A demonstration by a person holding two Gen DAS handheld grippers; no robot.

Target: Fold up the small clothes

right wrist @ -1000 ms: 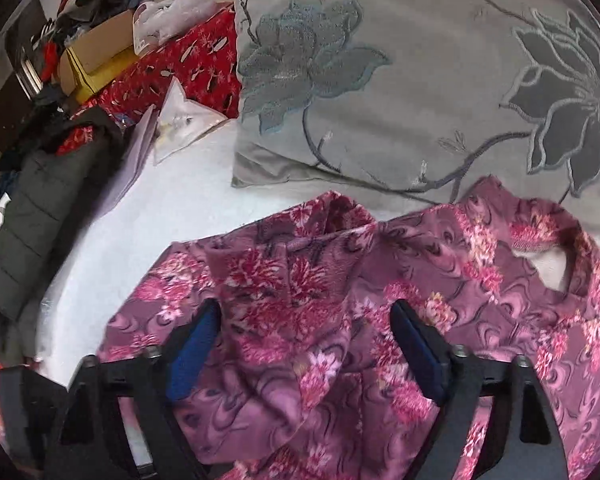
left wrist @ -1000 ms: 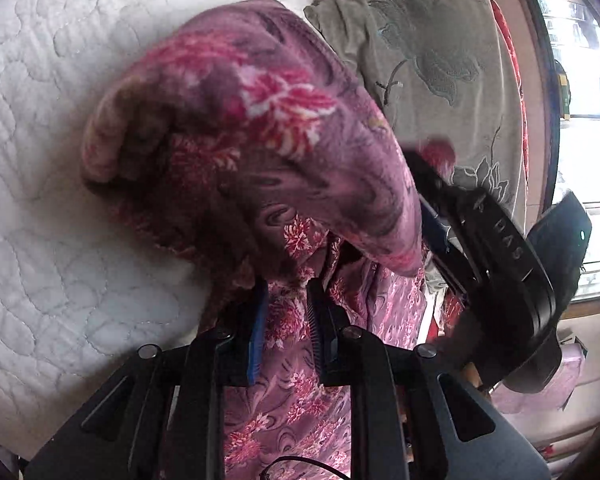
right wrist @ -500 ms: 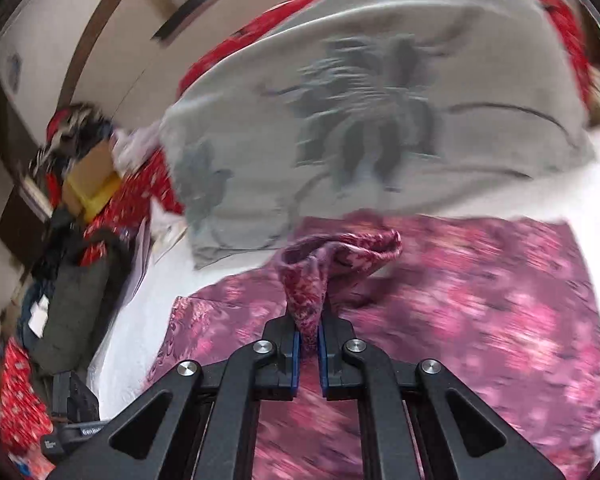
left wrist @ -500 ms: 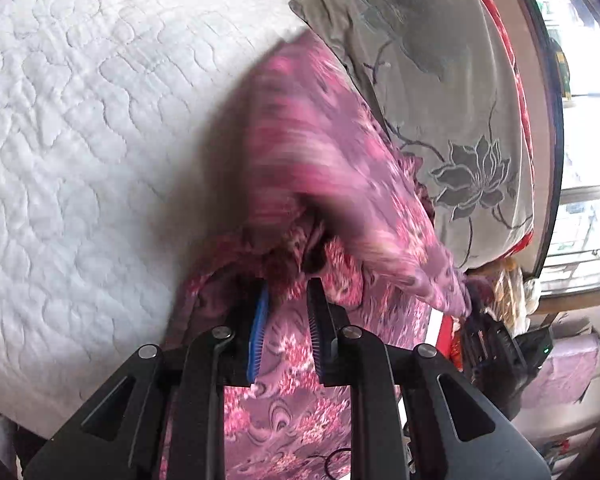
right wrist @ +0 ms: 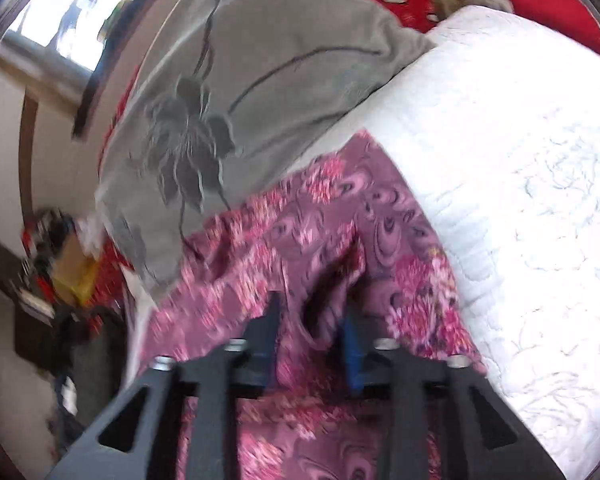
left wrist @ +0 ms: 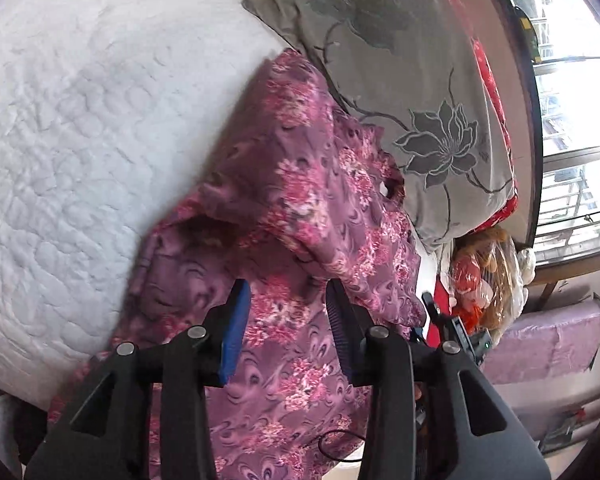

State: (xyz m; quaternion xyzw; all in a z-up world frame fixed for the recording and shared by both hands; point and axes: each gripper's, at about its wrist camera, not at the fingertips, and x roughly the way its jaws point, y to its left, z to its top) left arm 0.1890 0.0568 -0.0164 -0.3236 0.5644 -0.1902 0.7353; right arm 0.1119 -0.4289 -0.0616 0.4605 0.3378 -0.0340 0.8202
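Note:
A purple garment with pink flowers [left wrist: 292, 184] lies on the white quilted bed [left wrist: 80, 128], folded over itself with loose ridges. My left gripper [left wrist: 286, 292] is open just above its near part, with cloth lying between the fingers but not pinched. In the right wrist view the same garment [right wrist: 340, 220] is blurred by motion. My right gripper [right wrist: 312, 308] is open over a raised fold of it. The right gripper's body also shows in the left wrist view [left wrist: 460, 332] at the garment's right edge.
A grey pillow with a flower pattern [left wrist: 400, 80] lies right behind the garment and touches its far edge. Red bedding and a window are behind it. A plastic bag of things [left wrist: 488, 280] sits at the bed's right side. Clutter and boxes [right wrist: 60, 264] stand at the left.
Both grippers were shut on the garment half a second ago and are now open. The lifted part of the garment has dropped flat onto the rest. The right wrist view has swung round.

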